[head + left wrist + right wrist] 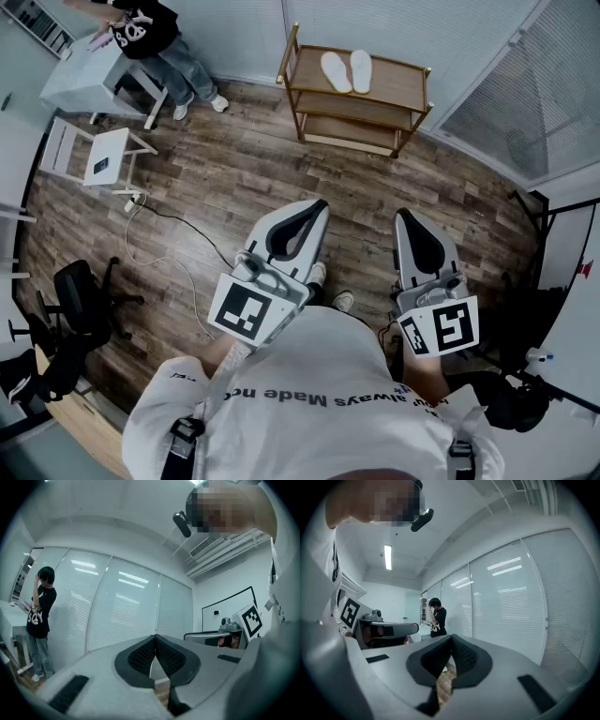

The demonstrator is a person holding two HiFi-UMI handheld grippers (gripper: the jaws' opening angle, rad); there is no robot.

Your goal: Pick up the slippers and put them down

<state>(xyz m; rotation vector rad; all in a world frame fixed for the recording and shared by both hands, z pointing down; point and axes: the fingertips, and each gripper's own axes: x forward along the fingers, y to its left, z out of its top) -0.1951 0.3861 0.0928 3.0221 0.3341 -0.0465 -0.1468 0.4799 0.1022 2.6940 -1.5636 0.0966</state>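
Note:
A pair of white slippers (347, 70) lies side by side on the top shelf of a wooden rack (398, 89) against the far wall. Both grippers are held level in front of the person's body, well short of the rack. My left gripper (321, 206) is shut with nothing between its jaws; its tips meet in the left gripper view (155, 637). My right gripper (406, 217) is likewise shut and empty, tips together in the right gripper view (451, 637). The slippers appear in neither gripper view.
A person in a black shirt (159, 37) stands by a white table (89, 75) at the far left. A white chair (98, 155), a cable (164, 234) on the wooden floor and a black office chair (75, 300) are at the left. Frosted glass walls (506, 602) run behind.

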